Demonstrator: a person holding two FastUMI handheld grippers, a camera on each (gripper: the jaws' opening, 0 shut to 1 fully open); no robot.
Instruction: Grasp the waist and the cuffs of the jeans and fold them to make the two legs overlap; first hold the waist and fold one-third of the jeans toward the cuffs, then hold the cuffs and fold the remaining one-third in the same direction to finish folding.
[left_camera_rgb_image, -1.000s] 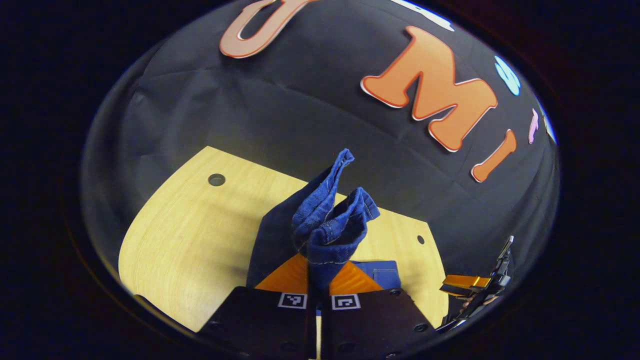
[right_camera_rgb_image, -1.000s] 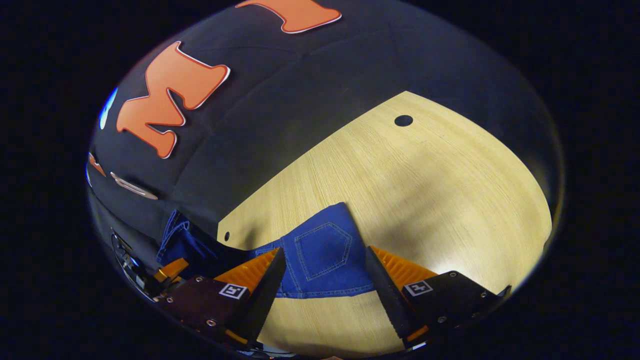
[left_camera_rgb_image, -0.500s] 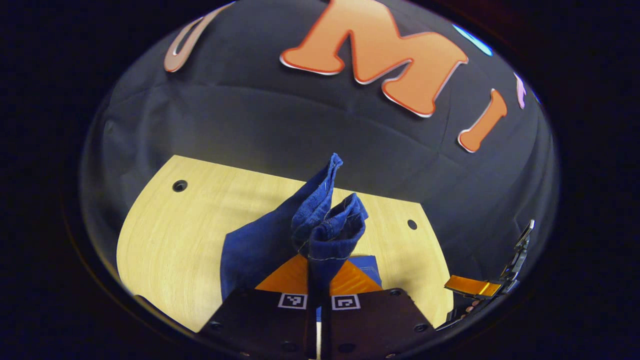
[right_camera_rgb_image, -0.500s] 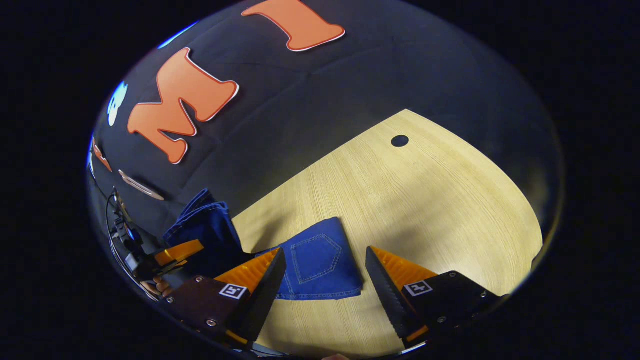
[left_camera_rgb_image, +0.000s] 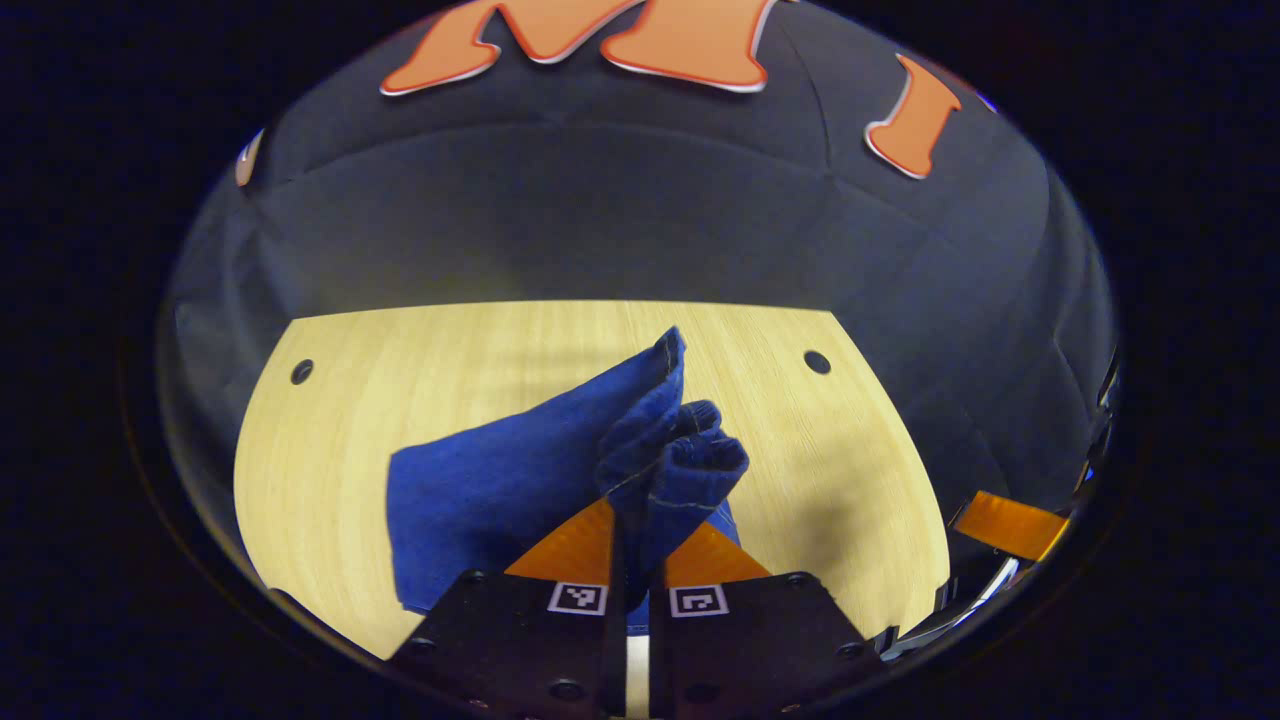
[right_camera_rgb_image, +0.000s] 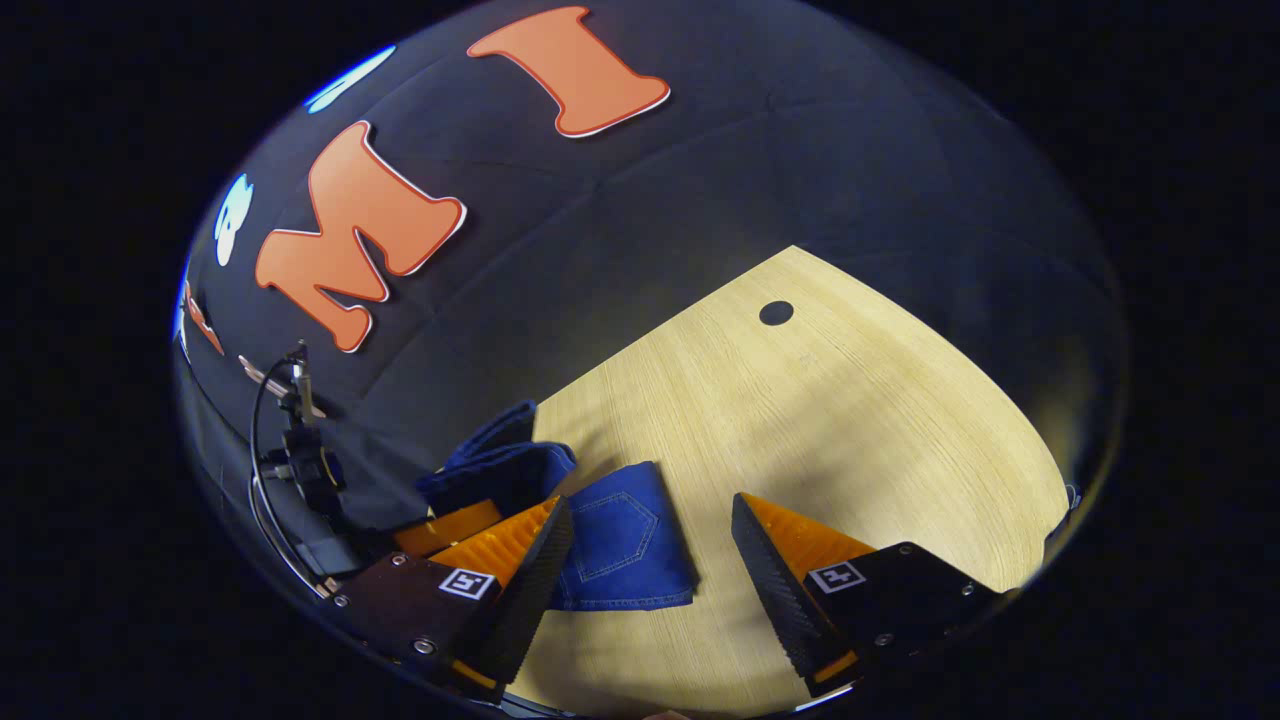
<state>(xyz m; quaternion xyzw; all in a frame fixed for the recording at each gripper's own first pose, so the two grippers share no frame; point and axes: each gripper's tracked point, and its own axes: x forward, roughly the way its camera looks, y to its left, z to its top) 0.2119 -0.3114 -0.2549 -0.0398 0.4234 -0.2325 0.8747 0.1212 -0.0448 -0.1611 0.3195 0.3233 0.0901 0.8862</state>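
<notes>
Clamped between the fingers (left_camera_rgb_image: 585, 535) of the left gripper (left_camera_rgb_image: 632, 520), in the left gripper view: the bunched cuffs (left_camera_rgb_image: 690, 465) of a pair of blue jeans (left_camera_rgb_image: 490, 490), held up off a pale wooden table (left_camera_rgb_image: 330, 440). Trailing down and to the left from that grip, a leg of denim reaching the tabletop. Farther off on the wood, two small round holes (left_camera_rgb_image: 817, 362), one toward each back corner. At the right edge of the same view, part of the other tool.

Spread wide with nothing between them, in the right gripper view: the fingers (right_camera_rgb_image: 770, 560) of the right gripper (right_camera_rgb_image: 650, 535), poised above the table (right_camera_rgb_image: 850, 420). Flat on the wood between and just beyond them, the folded part of the jeans (right_camera_rgb_image: 625, 550), back pocket (right_camera_rgb_image: 620, 530) facing up. To the left, the raised cuffs (right_camera_rgb_image: 500, 465) in the left gripper (right_camera_rgb_image: 450, 520), with its cable against the black cloth wall (right_camera_rgb_image: 760, 150) behind.
</notes>
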